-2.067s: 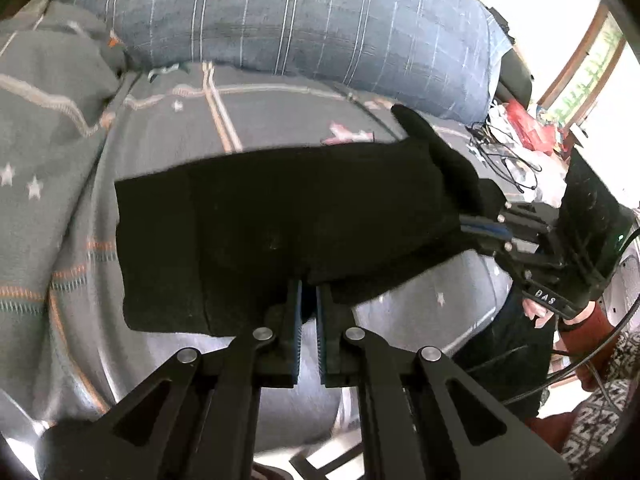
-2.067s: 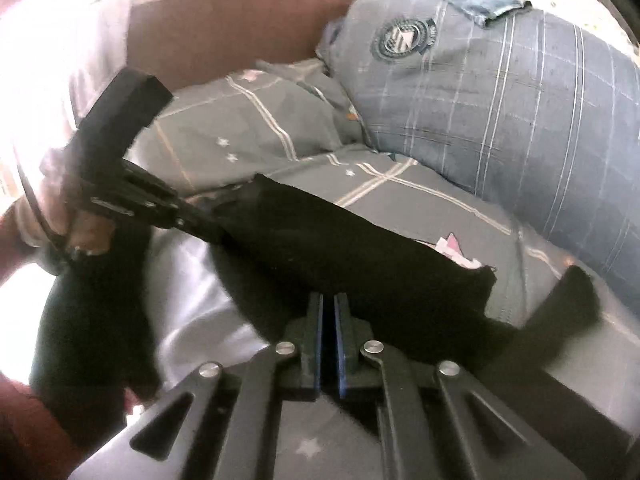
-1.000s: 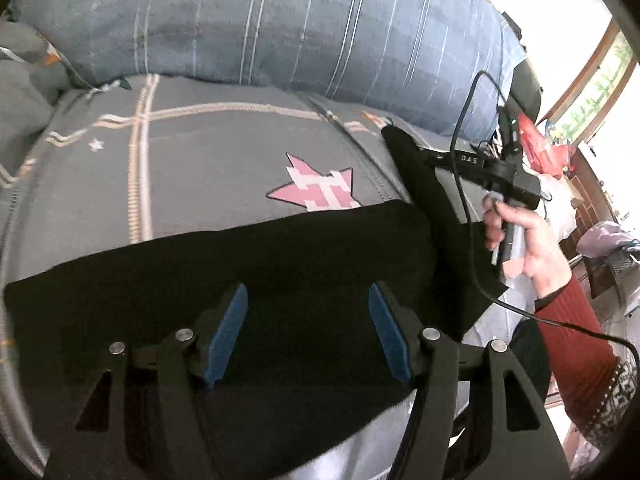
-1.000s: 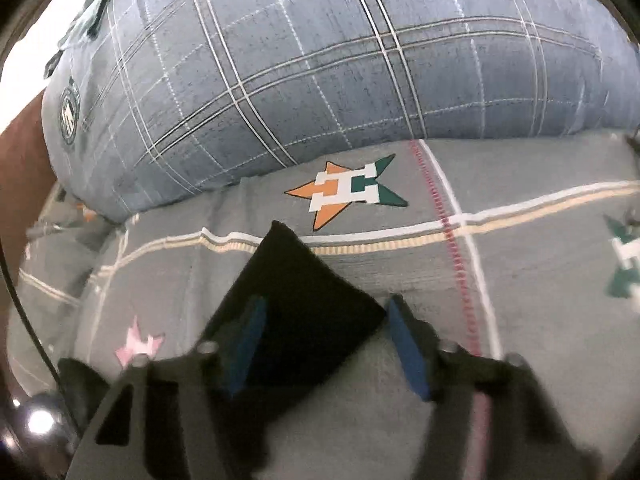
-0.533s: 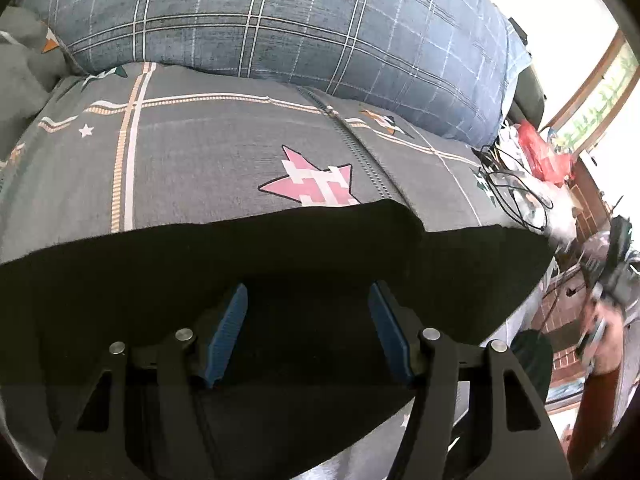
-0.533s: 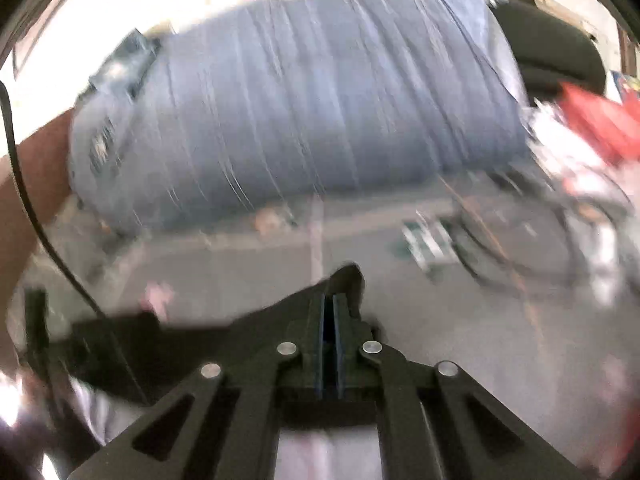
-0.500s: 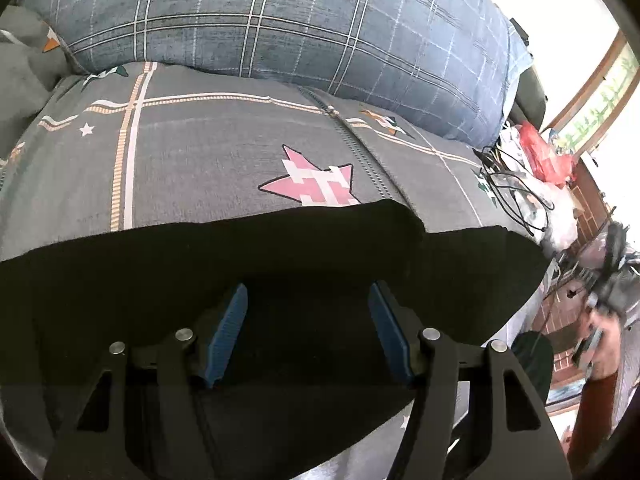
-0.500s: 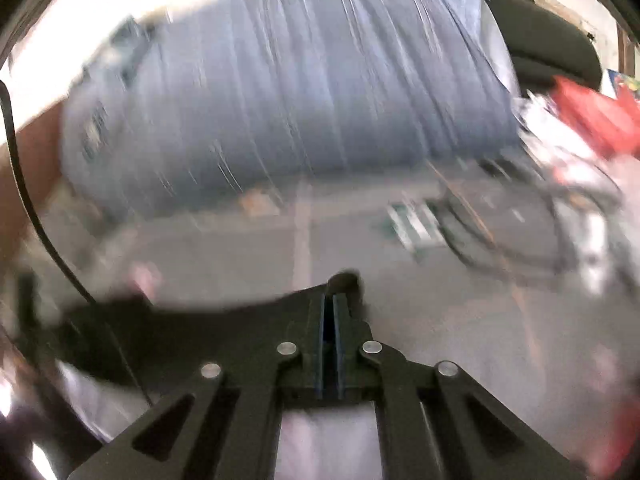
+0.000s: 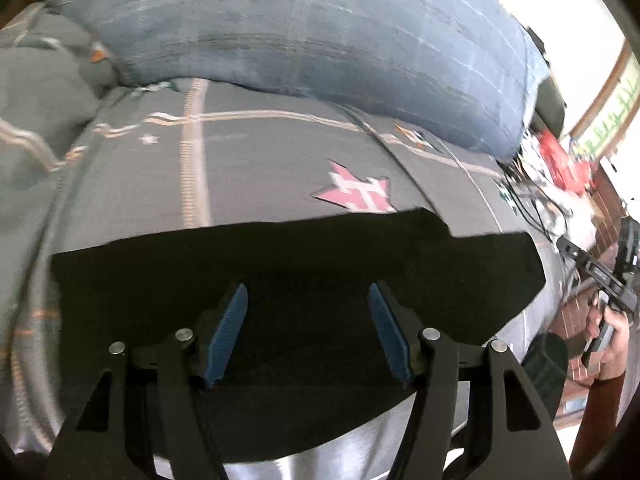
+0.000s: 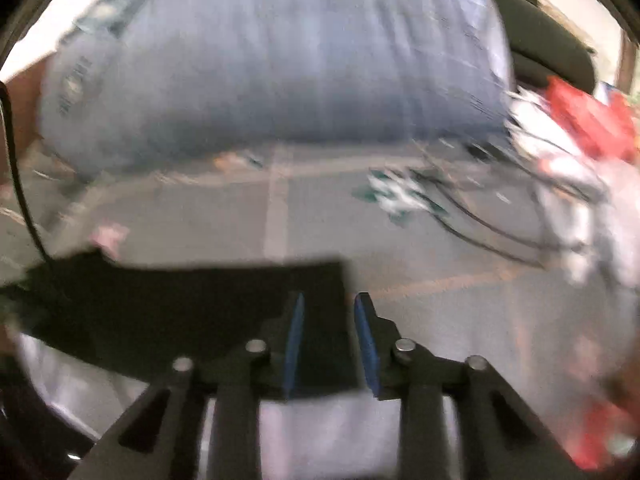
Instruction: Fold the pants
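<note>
The black pants [image 9: 304, 264] lie folded flat along the front edge of the grey bed cover [image 9: 260, 160]. My left gripper [image 9: 306, 300] is open above the middle of the pants, holding nothing. In the blurred right wrist view the pants [image 10: 192, 304] end in a straight edge just at my right gripper [image 10: 328, 304], which is open with its blue pads apart over that end. The right gripper also shows in the left wrist view [image 9: 592, 272], off the pants' right end, with a hand on its grip.
A large blue checked pillow [image 9: 320, 36] lies along the back of the bed. Black cables [image 10: 480, 216] and red and white clutter [image 10: 584, 120] lie at the right end. A pink star patch [image 9: 356, 194] sits just behind the pants.
My right gripper was shut on the pants' end half a second ago and has opened, letting it go flat. My left gripper stays open and has drawn back slightly.
</note>
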`<action>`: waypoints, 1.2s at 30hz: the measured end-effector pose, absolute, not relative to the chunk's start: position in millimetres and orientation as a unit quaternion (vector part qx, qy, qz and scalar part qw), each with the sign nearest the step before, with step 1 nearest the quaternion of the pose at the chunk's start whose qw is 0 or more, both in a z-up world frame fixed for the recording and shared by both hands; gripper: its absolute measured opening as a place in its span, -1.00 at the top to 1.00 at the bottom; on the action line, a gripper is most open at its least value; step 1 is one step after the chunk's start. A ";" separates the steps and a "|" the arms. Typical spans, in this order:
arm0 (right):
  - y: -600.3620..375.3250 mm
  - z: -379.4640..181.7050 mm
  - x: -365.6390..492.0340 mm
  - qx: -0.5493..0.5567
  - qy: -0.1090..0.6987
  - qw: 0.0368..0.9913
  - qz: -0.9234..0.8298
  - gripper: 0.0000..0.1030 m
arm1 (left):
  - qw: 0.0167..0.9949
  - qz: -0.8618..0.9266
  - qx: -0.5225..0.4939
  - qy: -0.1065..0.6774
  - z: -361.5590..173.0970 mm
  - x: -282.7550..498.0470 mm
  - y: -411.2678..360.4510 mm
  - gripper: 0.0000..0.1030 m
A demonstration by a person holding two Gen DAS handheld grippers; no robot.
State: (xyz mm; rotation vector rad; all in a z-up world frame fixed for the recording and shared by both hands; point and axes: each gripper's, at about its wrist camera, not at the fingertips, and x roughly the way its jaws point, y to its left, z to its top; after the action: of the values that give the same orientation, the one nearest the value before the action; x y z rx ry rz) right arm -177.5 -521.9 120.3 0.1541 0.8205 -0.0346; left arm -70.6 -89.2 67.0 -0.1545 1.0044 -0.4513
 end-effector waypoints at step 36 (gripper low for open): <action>-345.0 75.9 -76.2 0.053 0.380 0.904 0.191 0.57 | 0.879 -0.083 -0.105 0.458 63.5 -96.9 2.0 -0.45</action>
State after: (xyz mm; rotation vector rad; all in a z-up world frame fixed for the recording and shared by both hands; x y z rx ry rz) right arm -76.2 -345.0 75.9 0.1095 0.7844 0.3938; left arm -96.9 2.0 63.5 -0.2198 0.9544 -0.1736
